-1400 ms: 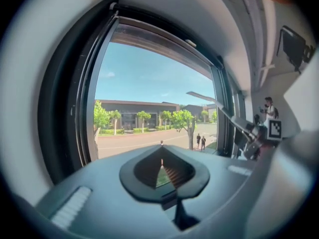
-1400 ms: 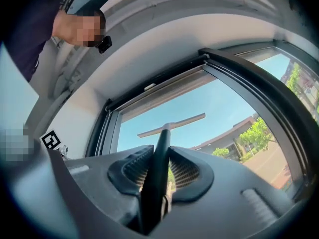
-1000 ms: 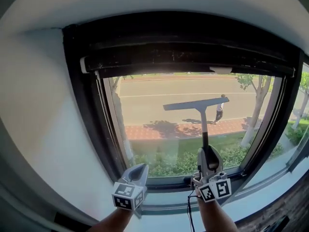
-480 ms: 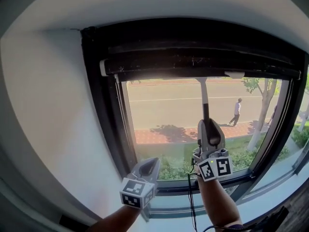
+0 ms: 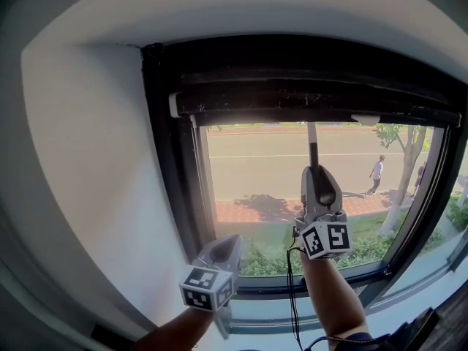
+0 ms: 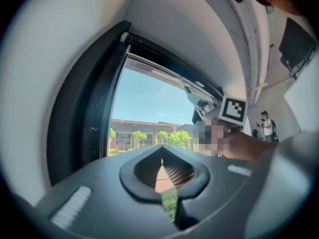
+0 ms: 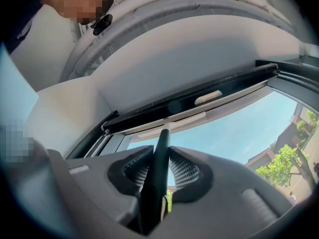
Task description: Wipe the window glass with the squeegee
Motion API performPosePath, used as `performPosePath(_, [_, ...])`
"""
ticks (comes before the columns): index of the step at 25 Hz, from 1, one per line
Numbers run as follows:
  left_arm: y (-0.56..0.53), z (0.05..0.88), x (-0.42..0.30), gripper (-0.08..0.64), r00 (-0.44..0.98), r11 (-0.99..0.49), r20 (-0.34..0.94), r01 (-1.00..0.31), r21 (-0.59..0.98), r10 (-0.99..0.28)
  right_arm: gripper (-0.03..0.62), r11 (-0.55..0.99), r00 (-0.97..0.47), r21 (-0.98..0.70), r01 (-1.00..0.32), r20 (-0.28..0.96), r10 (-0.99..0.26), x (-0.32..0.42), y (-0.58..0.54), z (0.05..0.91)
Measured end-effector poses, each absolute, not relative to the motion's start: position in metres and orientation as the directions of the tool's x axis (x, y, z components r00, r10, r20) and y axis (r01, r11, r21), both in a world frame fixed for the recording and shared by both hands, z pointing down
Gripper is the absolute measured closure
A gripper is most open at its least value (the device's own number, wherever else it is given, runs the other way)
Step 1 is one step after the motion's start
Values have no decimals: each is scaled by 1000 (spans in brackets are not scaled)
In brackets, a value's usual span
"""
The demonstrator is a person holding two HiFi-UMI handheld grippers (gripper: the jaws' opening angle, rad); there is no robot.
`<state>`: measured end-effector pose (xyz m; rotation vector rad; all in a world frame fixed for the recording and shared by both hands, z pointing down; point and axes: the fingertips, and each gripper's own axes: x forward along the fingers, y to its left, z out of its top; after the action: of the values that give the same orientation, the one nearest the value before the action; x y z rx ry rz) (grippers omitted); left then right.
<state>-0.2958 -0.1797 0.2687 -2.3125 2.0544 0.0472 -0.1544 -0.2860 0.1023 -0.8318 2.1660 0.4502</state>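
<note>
the right tool (image 5: 319,175) is clamped on the dark handle of the squeegee (image 5: 312,146), held high so its pale blade lies along the top edge of the window glass (image 5: 252,170), just under the black frame (image 5: 292,86). the left tool (image 5: 227,246) hangs low at the near left, its jaws all but together and holding nothing.
</note>
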Motion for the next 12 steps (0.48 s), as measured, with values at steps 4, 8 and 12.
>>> performPosePath(4, [-176, 271, -309, 555, 69, -69, -38, -997, -16, -997, 489, 719, -507, 60, -692, -750, -424, -155, -289, 105])
performPosePath(8, [-171, 270, -316, 555, 50, -49, -58, -999, -23, -997, 489, 715, -514, 64, -696, -740, -434, -156, -286, 114])
performPosePath(12, [-167, 273, -316, 555, 48, -47, -54, -999, -20, -997, 489, 712, -526, 69, -699, -724, -447, -156, -284, 126])
